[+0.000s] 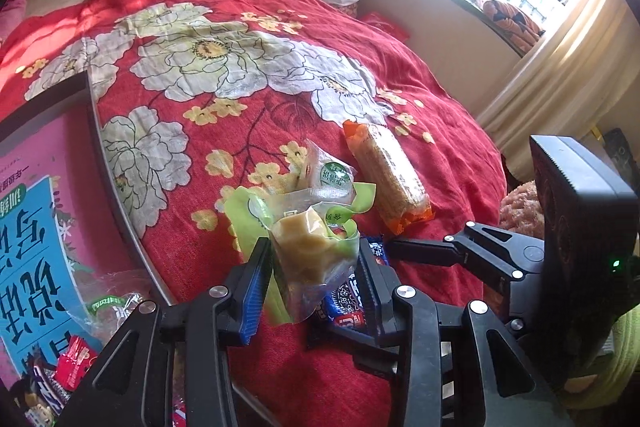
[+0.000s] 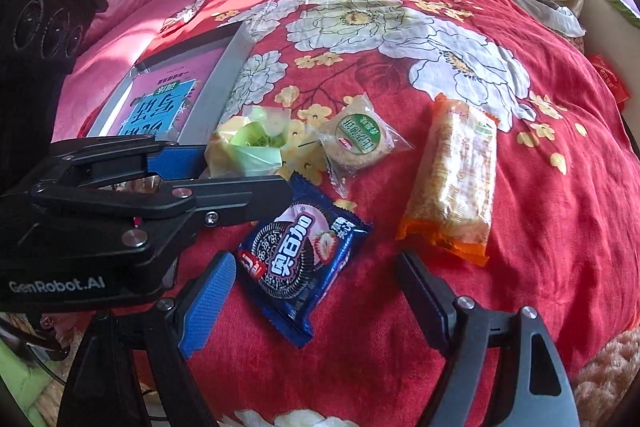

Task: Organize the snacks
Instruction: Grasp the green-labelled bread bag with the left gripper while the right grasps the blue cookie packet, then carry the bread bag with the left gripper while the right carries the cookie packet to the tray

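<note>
a green cake pack [image 1: 316,251] was clamped in the left gripper [image 1: 310,267] beside the box [image 1: 120,187], where some snacks were already stowed; the right gripper [image 2: 316,291] was spread over the oreo pack [image 2: 298,259]; two more packs were left on the bed

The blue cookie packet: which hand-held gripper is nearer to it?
Right. The right hand-held gripper is open, its fingers flanking the blue cookie packet. The left hand-held gripper holds the green-wrapped cake beside it.

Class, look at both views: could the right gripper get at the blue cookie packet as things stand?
Probably yes. The right gripper is open, and the blue cookie packet lies flat on the red bedspread between its fingers, uncovered. The left gripper sits close beside the packet's far corner.
</note>
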`<state>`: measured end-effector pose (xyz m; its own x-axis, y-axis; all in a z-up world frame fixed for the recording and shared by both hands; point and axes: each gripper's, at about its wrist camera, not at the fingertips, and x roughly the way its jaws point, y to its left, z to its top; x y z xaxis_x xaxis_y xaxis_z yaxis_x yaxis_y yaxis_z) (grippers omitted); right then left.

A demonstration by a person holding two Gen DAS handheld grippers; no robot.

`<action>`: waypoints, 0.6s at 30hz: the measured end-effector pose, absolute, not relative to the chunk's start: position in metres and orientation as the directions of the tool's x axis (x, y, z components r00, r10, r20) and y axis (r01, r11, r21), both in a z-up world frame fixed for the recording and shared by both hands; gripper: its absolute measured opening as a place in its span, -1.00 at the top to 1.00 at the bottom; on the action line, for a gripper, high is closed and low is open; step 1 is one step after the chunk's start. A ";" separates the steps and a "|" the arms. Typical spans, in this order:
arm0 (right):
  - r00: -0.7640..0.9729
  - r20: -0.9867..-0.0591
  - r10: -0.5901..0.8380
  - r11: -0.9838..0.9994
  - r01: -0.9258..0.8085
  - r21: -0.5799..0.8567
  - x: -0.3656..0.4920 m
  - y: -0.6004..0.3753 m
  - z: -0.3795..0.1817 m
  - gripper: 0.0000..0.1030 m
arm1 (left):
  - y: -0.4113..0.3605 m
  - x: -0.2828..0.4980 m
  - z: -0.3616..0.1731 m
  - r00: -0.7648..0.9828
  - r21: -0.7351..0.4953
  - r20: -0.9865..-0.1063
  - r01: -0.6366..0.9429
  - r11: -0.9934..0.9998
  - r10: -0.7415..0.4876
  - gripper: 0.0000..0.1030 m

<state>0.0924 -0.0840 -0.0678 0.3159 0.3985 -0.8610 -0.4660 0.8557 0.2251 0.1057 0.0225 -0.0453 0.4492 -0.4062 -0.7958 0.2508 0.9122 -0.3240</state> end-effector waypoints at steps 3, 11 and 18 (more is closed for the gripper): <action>0.320 -0.863 0.391 0.862 -0.455 0.222 0.094 -0.075 -0.073 -0.63 | 0.026 0.104 -0.042 0.463 -0.319 -0.791 0.245 0.915 -0.400 0.18; 0.354 -0.855 0.378 0.824 -0.550 0.136 0.091 -0.052 -0.078 -0.13 | 0.041 0.102 -0.037 0.492 -0.318 -0.784 0.205 0.926 -0.378 0.20; 0.340 -0.821 0.458 0.804 -0.554 0.219 0.092 -0.070 -0.065 -0.03 | 0.051 0.094 -0.025 0.529 -0.316 -0.765 0.189 0.930 -0.368 0.20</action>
